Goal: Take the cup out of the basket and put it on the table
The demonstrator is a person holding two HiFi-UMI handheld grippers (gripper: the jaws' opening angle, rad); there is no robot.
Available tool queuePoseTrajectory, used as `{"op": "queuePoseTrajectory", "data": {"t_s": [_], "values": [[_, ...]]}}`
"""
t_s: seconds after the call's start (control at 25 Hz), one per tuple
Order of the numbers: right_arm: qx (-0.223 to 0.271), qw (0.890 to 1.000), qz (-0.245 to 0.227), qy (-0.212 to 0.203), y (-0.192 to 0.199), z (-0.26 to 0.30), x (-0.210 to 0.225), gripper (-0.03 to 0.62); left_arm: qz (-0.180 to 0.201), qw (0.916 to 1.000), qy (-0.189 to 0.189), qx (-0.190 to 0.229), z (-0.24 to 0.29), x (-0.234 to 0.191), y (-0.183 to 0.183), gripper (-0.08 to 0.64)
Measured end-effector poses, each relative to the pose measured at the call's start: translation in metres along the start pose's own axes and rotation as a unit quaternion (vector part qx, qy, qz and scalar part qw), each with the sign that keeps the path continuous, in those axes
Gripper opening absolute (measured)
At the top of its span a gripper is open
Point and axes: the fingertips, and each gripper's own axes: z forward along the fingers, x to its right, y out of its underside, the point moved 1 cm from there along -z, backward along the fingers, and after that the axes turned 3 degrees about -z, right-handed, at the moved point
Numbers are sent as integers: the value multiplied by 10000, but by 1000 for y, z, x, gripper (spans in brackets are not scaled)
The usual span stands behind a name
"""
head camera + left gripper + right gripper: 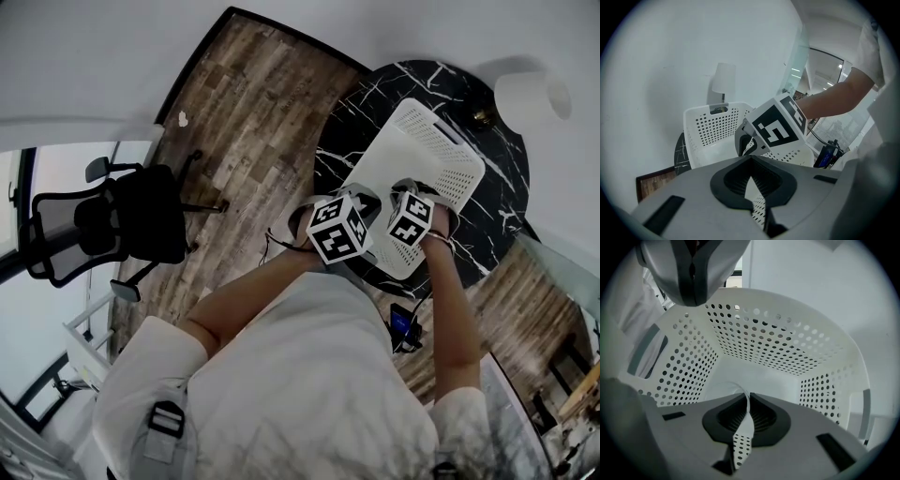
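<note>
- One step of the job looks begun and none finished. We judge that the cup [732, 388] is gripped but not yet out of the basket [787, 343], and no part of it stands on the table [375, 89].
- In the right gripper view, the right gripper [743, 420] sits low inside the basket with its jaws drawn to a narrow slit. A thin, clear, curved edge runs in between them. We take that edge for the rim of a see-through cup pinched by its wall. Little else of the cup shows, so we say this with some caution.
- The left gripper [751, 190] has its jaws nearly together with nothing between them. Only the basket's perforated wall shows through the slit. It hangs by the basket's rim, close beside the right gripper.
- What is left, as we judge it, is to lift the cup over the rim, carry it to a bare part of the black marbled table, set it upright and release it.
- The basket is white and perforated, with handle slots. Apart from the cup and the right gripper, we see nothing in it.
- A white-shaded lamp [723, 79] stands just behind the basket.
</note>
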Motion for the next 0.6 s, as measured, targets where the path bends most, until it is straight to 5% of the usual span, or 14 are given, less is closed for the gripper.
{"op": "queuePoseTrajectory", "data": {"t_s": [0.6], "values": [[307, 9988, 49, 375, -26, -78, 6, 23, 232, 9995, -151, 148, -25, 2, -15, 6]]}}
